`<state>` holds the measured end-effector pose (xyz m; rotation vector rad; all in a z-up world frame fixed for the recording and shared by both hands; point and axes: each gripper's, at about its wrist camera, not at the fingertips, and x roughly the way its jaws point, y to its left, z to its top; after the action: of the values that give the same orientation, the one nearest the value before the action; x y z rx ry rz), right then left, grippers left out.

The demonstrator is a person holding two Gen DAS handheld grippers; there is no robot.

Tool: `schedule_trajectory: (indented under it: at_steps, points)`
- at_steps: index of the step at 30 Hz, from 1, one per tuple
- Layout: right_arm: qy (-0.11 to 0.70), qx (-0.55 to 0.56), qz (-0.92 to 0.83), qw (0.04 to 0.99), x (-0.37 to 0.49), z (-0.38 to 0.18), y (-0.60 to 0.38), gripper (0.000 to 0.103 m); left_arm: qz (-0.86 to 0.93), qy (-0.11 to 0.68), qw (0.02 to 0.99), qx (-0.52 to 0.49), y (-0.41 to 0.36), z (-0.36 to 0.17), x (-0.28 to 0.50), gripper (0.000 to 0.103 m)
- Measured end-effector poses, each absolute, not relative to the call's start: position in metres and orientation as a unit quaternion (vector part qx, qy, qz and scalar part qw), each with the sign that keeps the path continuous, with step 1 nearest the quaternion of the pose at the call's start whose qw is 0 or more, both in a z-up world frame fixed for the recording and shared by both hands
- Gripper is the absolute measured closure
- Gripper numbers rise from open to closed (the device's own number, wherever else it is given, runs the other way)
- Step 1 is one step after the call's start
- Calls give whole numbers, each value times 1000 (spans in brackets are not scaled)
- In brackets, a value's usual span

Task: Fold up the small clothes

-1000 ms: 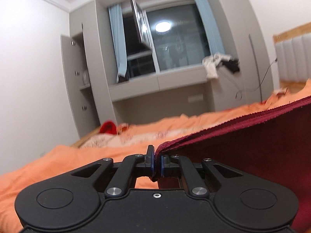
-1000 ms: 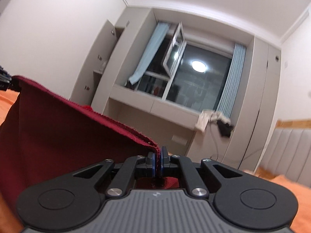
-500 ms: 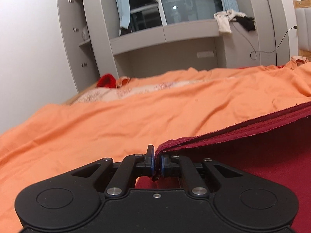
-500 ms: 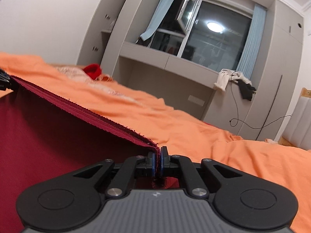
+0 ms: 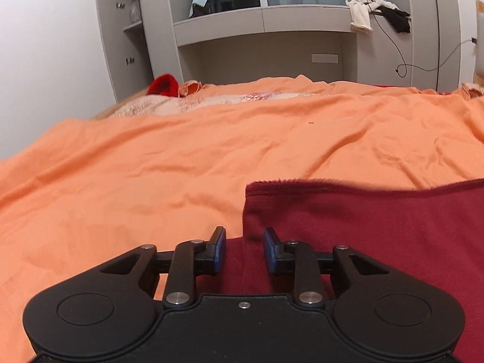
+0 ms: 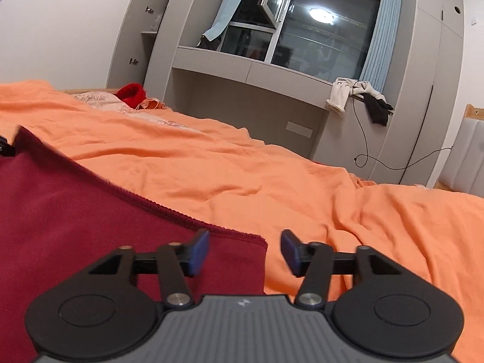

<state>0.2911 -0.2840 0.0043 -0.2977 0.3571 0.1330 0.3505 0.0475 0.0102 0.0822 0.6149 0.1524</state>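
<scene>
A dark red garment point(image 5: 378, 230) lies flat on the orange bed sheet point(image 5: 181, 157). My left gripper point(image 5: 244, 251) is open just behind the garment's far left corner, with the cloth lying between and under its jaws. In the right wrist view the same garment point(image 6: 90, 217) lies at the left. My right gripper point(image 6: 245, 252) is open over its far right corner, with the left finger point(image 6: 198, 251) above the cloth and the right finger point(image 6: 290, 252) above the sheet. A bit of the left gripper point(image 6: 6, 148) shows at the left edge.
A bright red cloth point(image 5: 163, 84) and a pale patterned blanket point(image 5: 187, 103) lie at the bed's far end. Grey built-in cabinets and a window ledge point(image 6: 251, 69) stand behind, with clothes point(image 6: 357, 93) and a cable hanging off. A padded headboard point(image 6: 466, 157) is at the right.
Both grippers came down from mid-air to the bed, laid the held red edge flat and opened, letting go of the garment's corners.
</scene>
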Motion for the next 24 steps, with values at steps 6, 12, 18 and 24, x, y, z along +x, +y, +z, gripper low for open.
schedule_trajectory:
  at_steps: [6,12,18,24]
  points:
    - [170,-153,62,971,287,6,-285,6,77,292,953,23,54,17,343,30]
    - [203,-178,35,962,295,-4,-286,0,89,321,942,34,54,7,349,20]
    - [243,-160,-6,957,306,-13,-302,0,102,333,937,23,59,2,353,11]
    - [249,-132,-18,959,297,-8,-323,0,105,323,941,13,62,10,345,10]
